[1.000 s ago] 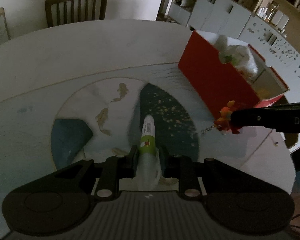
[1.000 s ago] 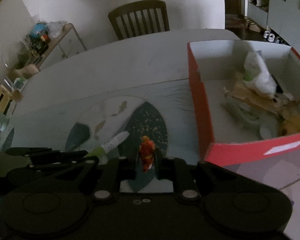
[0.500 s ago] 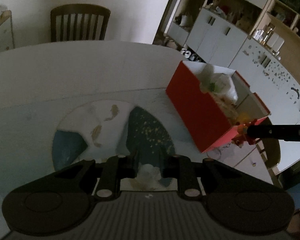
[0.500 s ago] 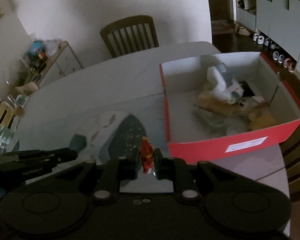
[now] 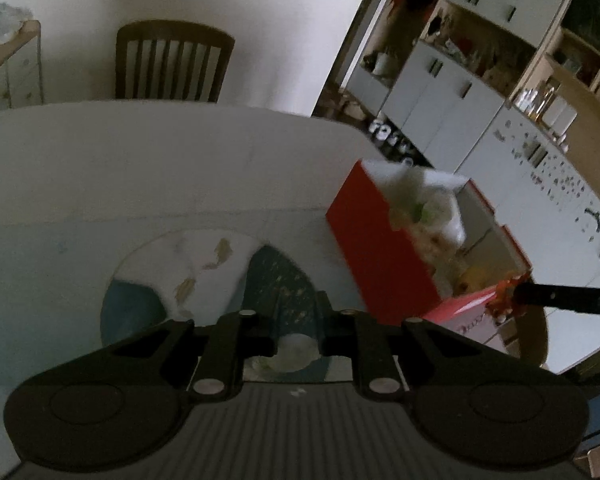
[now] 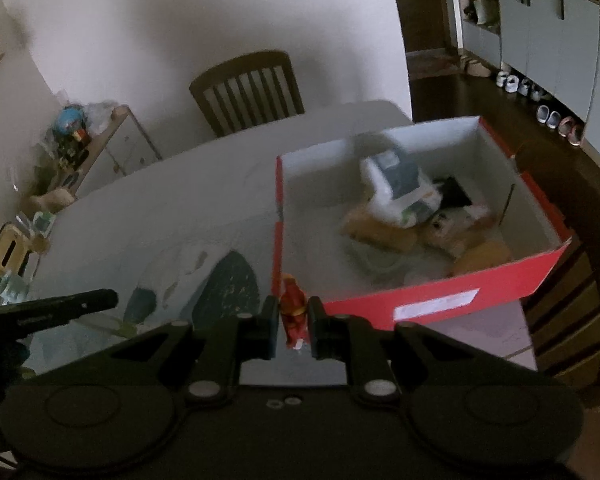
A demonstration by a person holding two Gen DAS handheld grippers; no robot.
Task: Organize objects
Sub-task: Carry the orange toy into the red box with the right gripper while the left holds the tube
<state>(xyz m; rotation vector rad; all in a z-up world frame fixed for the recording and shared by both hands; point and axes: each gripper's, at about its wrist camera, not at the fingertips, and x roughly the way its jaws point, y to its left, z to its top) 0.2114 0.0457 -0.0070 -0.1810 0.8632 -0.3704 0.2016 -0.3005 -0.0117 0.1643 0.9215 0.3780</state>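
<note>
From the left wrist: left tongs (image 5: 296,332) narrowed on a pale, blurred tube (image 5: 294,354) low between the tips, above the patterned mat (image 5: 204,264) on the counter (image 5: 140,168), red box (image 5: 380,248) ahead to the right, right tongs (image 5: 518,296) reaching in past its near corner with a red figure (image 5: 504,298). From the right wrist: right tongs (image 6: 294,316) clamped on the upright red figure (image 6: 293,310), just short of the red box's (image 6: 440,292) near left corner, jumbled items (image 6: 404,196) inside, left tongs (image 6: 100,300) off to the left.
</note>
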